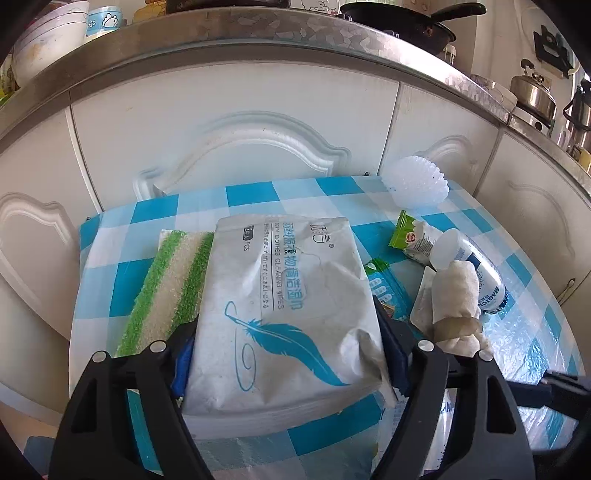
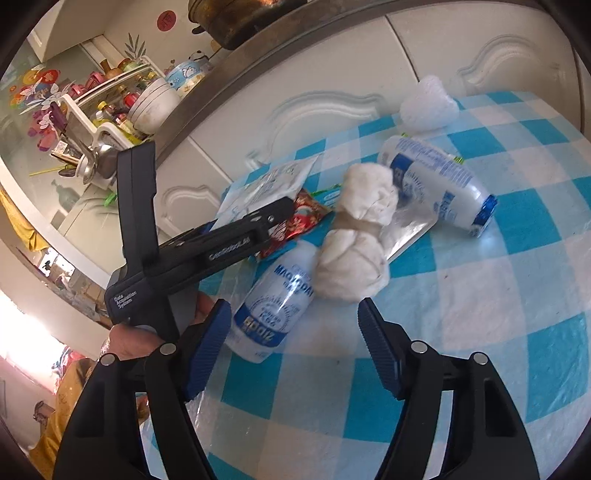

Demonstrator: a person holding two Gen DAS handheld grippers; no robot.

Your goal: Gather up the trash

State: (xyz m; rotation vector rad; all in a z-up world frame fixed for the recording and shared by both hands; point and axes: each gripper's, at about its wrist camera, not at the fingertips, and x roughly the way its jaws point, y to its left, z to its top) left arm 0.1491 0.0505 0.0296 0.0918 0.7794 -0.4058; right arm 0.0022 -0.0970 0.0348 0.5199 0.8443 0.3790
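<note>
The left hand-held gripper [image 1: 284, 362] clamps the wipes pack [image 1: 284, 314] above the bench [image 1: 535, 332]. The right hand-held gripper [image 2: 295, 343] hangs open, empty, near a bottle [image 2: 273, 302] and tissue wad [image 2: 354, 266]. Most trash remains uncollected.

Home kitchen; pan [image 1: 402, 22], kettle [image 1: 533, 92] (counter [image 1: 258, 40] above).

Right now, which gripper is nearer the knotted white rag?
Right. The right gripper hangs open just short of the knotted white rag; the left gripper clamps the wipes pack beside it.
</note>
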